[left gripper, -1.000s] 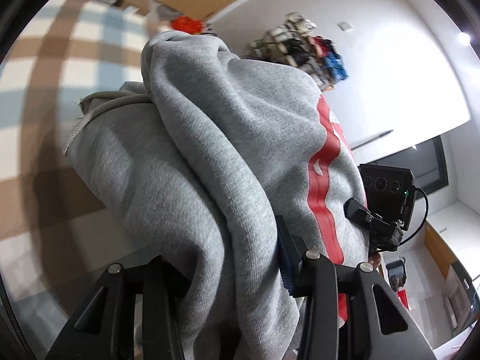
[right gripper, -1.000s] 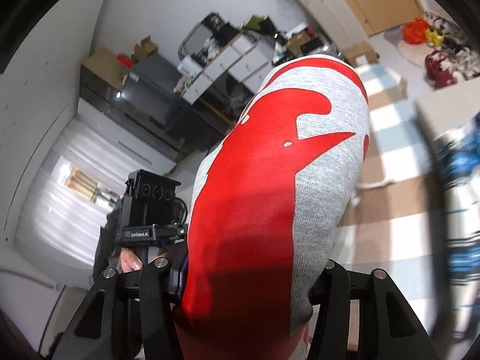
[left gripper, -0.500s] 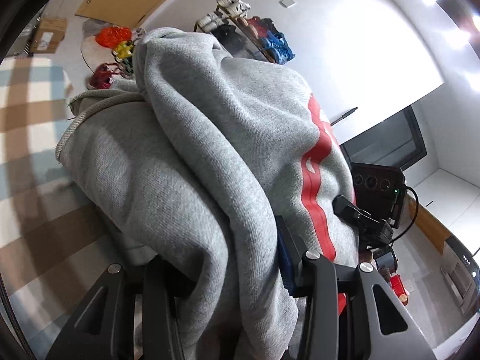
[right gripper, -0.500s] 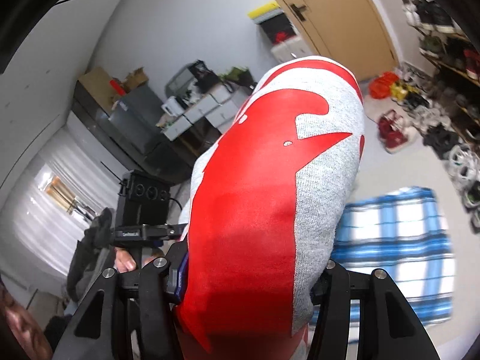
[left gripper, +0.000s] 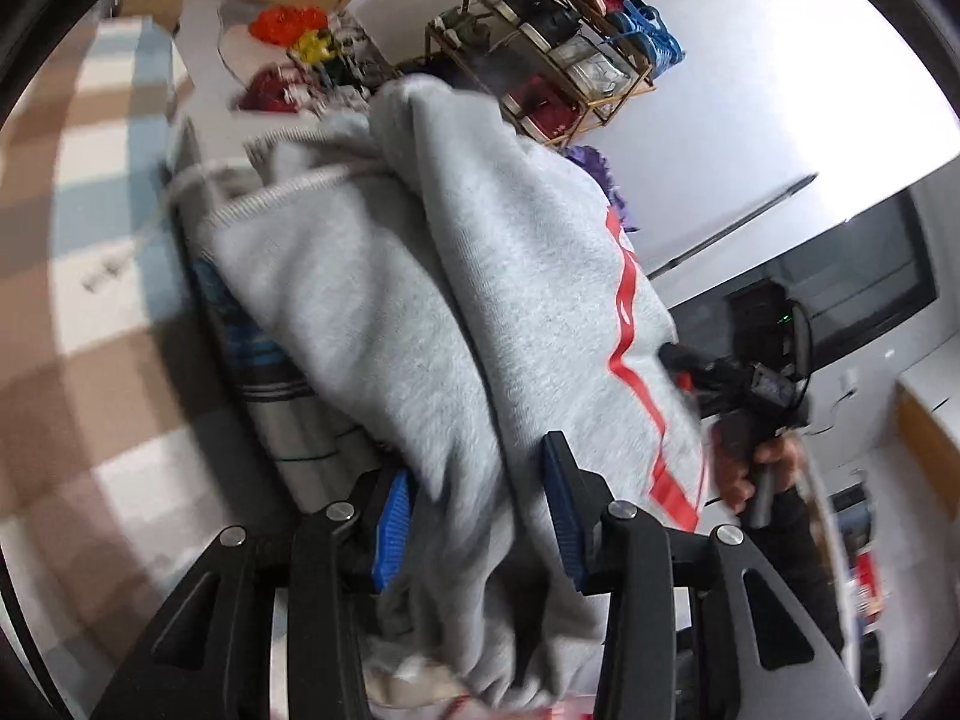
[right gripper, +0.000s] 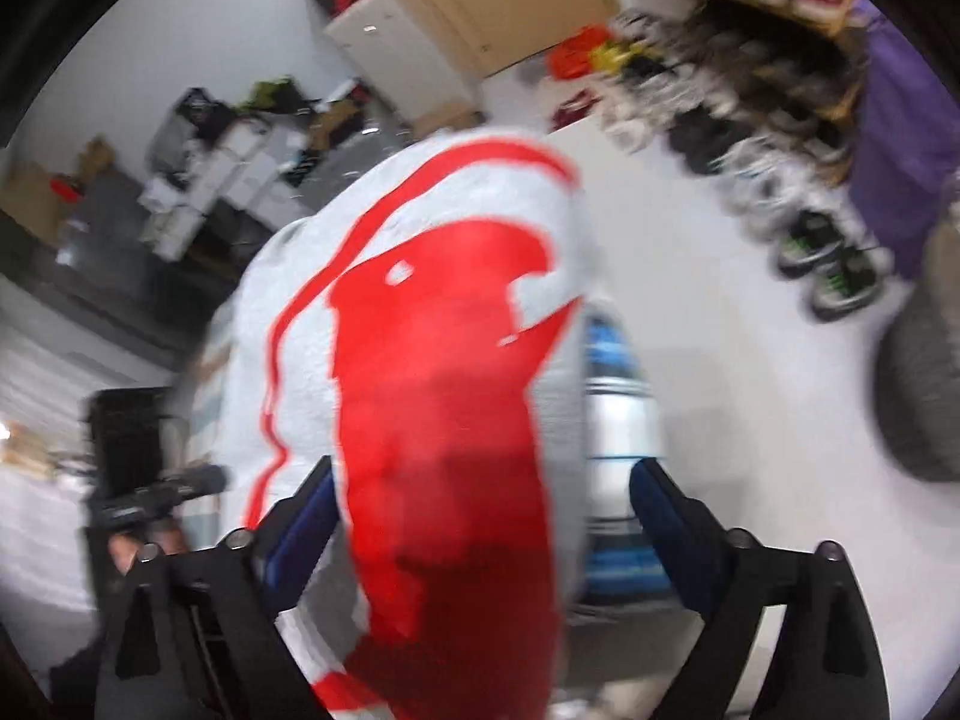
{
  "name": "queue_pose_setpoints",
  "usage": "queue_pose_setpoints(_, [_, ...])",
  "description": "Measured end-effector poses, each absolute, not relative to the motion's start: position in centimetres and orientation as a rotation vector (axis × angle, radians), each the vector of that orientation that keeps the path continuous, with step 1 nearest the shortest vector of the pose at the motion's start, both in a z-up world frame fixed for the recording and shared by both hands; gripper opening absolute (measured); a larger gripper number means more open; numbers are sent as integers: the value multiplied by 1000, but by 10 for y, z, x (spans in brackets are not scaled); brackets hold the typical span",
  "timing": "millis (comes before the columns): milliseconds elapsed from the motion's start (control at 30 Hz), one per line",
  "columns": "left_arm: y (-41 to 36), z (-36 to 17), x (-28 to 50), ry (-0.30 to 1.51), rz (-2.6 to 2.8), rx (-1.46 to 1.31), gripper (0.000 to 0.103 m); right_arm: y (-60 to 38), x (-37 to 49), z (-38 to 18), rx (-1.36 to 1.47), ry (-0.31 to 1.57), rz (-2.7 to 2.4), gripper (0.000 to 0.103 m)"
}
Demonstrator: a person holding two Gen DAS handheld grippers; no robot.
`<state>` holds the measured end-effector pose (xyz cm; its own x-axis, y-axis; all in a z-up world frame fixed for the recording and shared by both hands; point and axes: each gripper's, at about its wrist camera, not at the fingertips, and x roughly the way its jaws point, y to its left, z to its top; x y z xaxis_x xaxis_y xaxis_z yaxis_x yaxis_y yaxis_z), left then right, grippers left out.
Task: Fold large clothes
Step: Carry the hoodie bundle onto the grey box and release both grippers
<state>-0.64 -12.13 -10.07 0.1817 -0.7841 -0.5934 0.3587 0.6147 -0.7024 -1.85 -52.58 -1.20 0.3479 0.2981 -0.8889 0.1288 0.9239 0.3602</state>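
Opening now, the right claw [right gripper: 480, 516] has let go of the hoodie [left gripper: 480, 312], which hangs between its pads; earlier it gripped. The left claw [left gripper: 474, 504] still pinches the grey fabric above folded clothes [left gripper: 300, 408]

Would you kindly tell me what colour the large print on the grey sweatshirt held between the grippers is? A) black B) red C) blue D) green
B: in the right wrist view a broad red print covers the face of the grey sweatshirt, and the left wrist view shows red stripes along its edge.
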Motion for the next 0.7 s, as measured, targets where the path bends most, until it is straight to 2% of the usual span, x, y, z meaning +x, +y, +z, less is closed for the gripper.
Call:
queue_pose_setpoints(133, [-110,-62,-39,928,-740,-274,35,-517,-35,42,287,1104,-41,96])
queue_pose_setpoints(167, [-111,-52,-52,870,-725,-226,39,-505,-40,58,265,1058,-34,97])
queue_pose_setpoints(200, [-115,-44,-62,830,-731,-190,52,-491,-46,71,247,1028,-5,98])
queue_pose_setpoints(267, [-134,-34,-85,782,-785,-114,70,-466,-60,82,205,1002,16,102])
queue_pose_setpoints(367, [-169,-40,-101,779,-812,12,71,-435,-76,78,131,1009,37,102])
queue_pose_setpoints(500, [-198,-69,-101,787,-744,53,71,-434,-86,34,128,1060,57,102])
queue_pose_setpoints(567, [-203,-82,-96,826,-729,47,71,-443,-85,3,159,1097,-5,103])
queue_pose_setpoints(700, [-199,-91,-89,888,-685,52,71,-448,-89,-23,119,1105,-81,103])
